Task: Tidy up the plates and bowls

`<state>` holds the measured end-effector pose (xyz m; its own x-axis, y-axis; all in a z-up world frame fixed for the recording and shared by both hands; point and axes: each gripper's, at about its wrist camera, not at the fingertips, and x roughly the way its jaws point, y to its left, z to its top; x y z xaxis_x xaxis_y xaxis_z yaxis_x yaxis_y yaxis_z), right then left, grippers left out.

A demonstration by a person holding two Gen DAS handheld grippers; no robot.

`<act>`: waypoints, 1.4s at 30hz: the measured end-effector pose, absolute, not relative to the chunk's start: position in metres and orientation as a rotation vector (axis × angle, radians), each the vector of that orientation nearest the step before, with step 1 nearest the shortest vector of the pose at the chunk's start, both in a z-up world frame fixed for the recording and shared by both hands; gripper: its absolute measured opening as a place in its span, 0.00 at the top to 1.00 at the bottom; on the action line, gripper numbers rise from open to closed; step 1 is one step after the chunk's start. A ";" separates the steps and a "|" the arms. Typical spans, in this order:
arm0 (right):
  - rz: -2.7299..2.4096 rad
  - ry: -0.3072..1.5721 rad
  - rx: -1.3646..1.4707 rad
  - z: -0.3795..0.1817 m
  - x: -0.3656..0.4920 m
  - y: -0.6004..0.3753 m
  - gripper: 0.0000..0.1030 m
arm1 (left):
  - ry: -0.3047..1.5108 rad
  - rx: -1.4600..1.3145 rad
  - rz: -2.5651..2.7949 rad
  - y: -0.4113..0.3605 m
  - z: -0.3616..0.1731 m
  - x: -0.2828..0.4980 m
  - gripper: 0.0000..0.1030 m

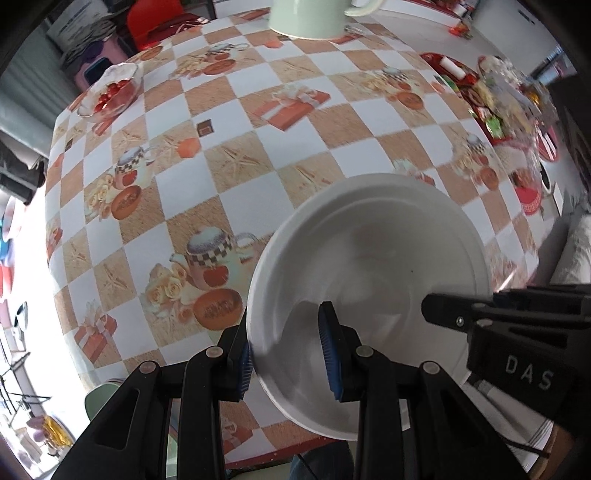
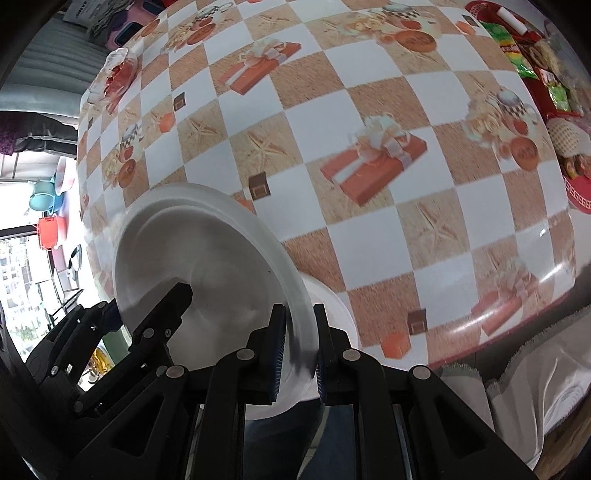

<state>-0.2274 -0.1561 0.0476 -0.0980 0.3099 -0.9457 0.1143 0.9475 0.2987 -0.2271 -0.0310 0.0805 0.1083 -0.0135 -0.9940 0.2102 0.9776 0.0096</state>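
A white plate [image 1: 373, 258] is held over the near edge of the checkered table [image 1: 236, 122]. My left gripper [image 1: 288, 354] straddles the plate's left rim, one blue pad outside and one inside, with a gap between pads and rim. My right gripper [image 2: 298, 350] is shut on the plate's [image 2: 207, 258] right rim; it also shows in the left wrist view [image 1: 480, 321]. Under the plate a second white dish [image 2: 332, 306] shows. A pale green mug [image 1: 306, 18] stands at the far edge.
A glass bowl [image 1: 114, 88] with red things sits at the far left of the table. A red tray of wrapped snacks [image 1: 495, 107] lies on the right. A pale green dish [image 1: 103, 402] shows below the table's near edge.
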 end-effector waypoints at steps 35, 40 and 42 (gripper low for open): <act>0.170 1.679 0.325 0.030 -0.274 -0.169 0.02 | 1.518 0.211 -0.222 -0.034 0.062 -0.272 0.21; 0.127 1.690 0.304 0.025 -0.282 -0.174 0.02 | 1.549 0.184 -0.136 -0.018 0.055 -0.273 0.15; 0.112 1.695 0.316 0.021 -0.285 -0.175 0.02 | 1.544 0.177 -0.110 -0.012 0.055 -0.273 0.09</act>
